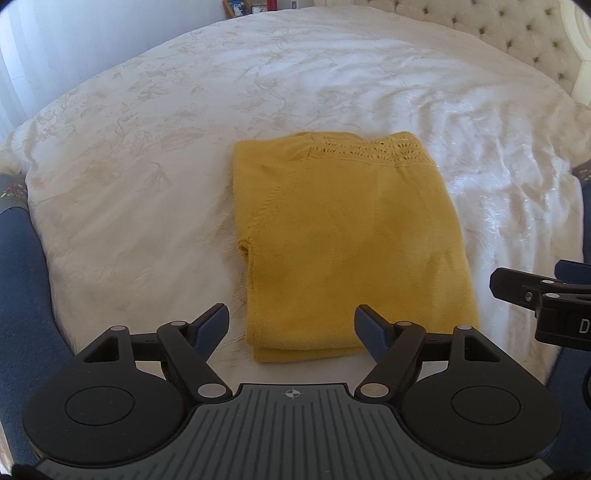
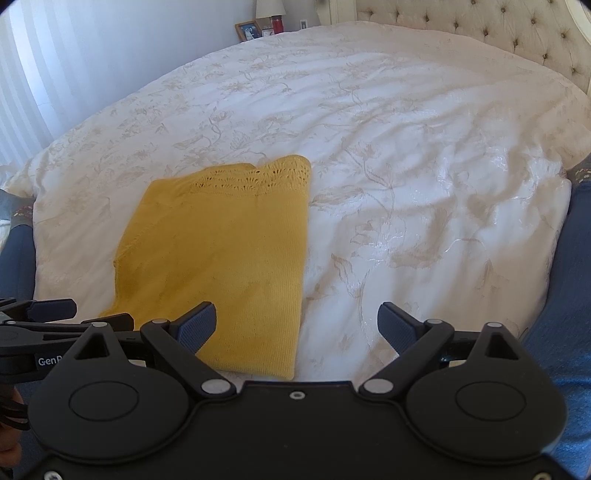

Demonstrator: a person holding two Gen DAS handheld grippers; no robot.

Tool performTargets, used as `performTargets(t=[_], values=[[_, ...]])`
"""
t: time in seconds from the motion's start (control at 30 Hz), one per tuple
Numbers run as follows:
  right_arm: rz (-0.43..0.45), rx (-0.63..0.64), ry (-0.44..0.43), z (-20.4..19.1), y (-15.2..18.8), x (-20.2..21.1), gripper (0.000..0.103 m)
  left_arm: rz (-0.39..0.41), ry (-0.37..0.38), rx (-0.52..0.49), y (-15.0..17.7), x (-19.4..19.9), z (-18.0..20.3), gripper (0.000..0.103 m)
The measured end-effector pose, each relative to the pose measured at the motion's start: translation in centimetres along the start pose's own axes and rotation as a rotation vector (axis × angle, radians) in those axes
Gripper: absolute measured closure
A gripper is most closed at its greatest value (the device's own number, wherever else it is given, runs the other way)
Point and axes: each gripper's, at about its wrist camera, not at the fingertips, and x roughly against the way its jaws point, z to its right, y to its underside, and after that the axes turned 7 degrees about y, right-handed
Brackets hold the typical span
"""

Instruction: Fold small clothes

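A mustard-yellow knitted garment point(image 1: 343, 236) lies folded into a neat rectangle on the white bedspread point(image 1: 147, 166), lace trim at its far end. My left gripper point(image 1: 291, 328) is open and empty, hovering over the garment's near edge. My right gripper point(image 2: 297, 325) is open and empty, above the garment's point(image 2: 221, 251) near right corner and the bedspread point(image 2: 406, 184). The right gripper's fingers show at the right edge of the left wrist view point(image 1: 532, 291). The left gripper shows at the left edge of the right wrist view point(image 2: 55, 314).
A tufted cream headboard point(image 2: 498, 26) stands at the far right. A nightstand with a photo frame point(image 2: 248, 30) and lamp sits at the far side. The person's blue-clad legs point(image 1: 22, 295) flank the bed's near edge. White curtains hang at the left.
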Motion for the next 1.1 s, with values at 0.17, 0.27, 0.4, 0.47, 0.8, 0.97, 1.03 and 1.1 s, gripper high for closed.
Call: performTargets(t=[0.17, 0.27, 0.4, 0.47, 0.8, 0.97, 1.03, 1.1], values=[[-0.010, -0.005, -0.003, -0.08, 0.03, -0.20, 0.009, -0.005, 0.004, -0.007, -0.10, -0.11, 0.01, 0.029], [-0.013, -0.007, -0.004, -0.12, 0.01, -0.24, 0.009, -0.006, 0.006, -0.006, -0.14, -0.12, -0.01, 0.029], [-0.017, -0.011, -0.006, -0.11, -0.04, -0.36, 0.009, -0.008, 0.006, -0.005, -0.13, -0.09, 0.03, 0.029], [-0.020, -0.014, -0.009, -0.14, -0.02, -0.49, 0.009, -0.009, 0.005, -0.007, -0.18, -0.10, 0.06, 0.029], [-0.030, -0.027, -0.012, -0.15, -0.13, -0.72, 0.009, -0.019, 0.007, -0.010, -0.35, -0.36, 0.11, 0.029], [-0.037, -0.030, -0.013, -0.21, -0.12, -0.92, 0.009, -0.022, 0.006, -0.009, -0.37, -0.38, 0.10, 0.029], [-0.039, -0.032, -0.014, -0.24, -0.13, -0.99, 0.009, -0.022, 0.005, -0.008, -0.37, -0.42, 0.11, 0.029], [-0.039, -0.033, -0.014, -0.28, -0.13, -1.03, 0.009, -0.023, 0.005, -0.006, -0.37, -0.48, 0.11, 0.029]])
